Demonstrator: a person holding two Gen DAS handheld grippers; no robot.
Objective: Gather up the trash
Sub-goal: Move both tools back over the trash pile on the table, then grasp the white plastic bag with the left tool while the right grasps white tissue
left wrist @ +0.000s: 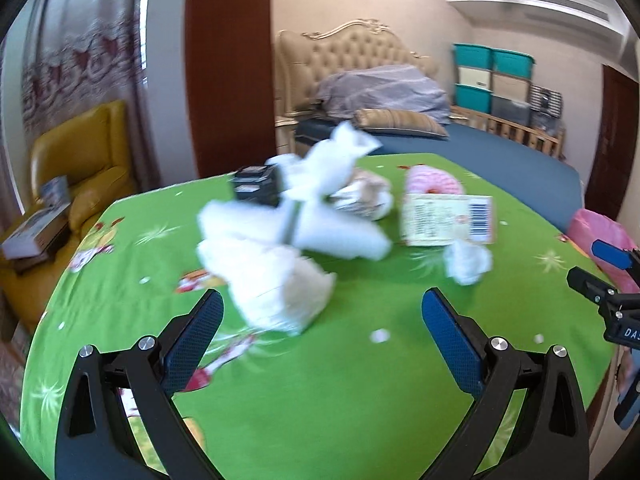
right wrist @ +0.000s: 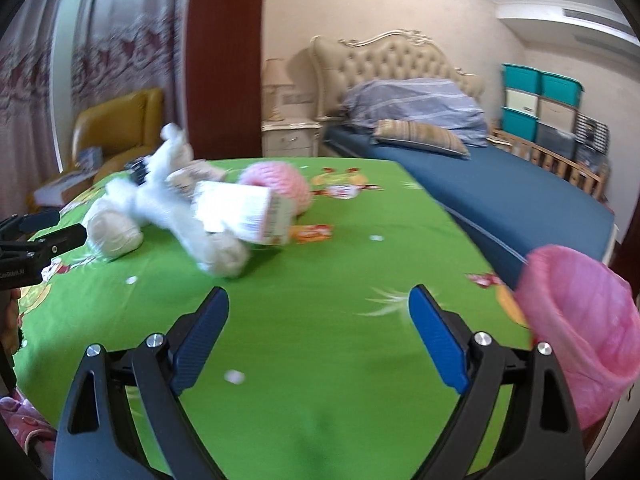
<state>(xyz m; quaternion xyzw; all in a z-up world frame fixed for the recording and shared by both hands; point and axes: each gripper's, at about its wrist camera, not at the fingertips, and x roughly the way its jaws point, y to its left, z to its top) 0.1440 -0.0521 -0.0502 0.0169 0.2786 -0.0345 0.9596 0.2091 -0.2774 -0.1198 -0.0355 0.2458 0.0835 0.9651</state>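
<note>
A heap of crumpled white tissues [left wrist: 280, 256] lies on the green tablecloth [left wrist: 340, 380], with a small white wad [left wrist: 468, 260], a printed carton [left wrist: 448, 220], a pink foam net [left wrist: 434, 180] and a black box [left wrist: 256, 186] around it. My left gripper [left wrist: 322, 312] is open and empty just in front of the heap. My right gripper [right wrist: 318, 312] is open and empty over bare cloth; the tissues [right wrist: 168, 208], carton [right wrist: 244, 212] and pink net [right wrist: 280, 184] lie ahead to its left. A pink-lined bin [right wrist: 580, 320] stands at the table's right edge.
A bed [right wrist: 500, 184] with pillows is behind the table, a yellow armchair [left wrist: 76, 164] with books to the left, storage bins [left wrist: 492, 76] at the back right. The right gripper shows at the right edge of the left wrist view [left wrist: 600, 280].
</note>
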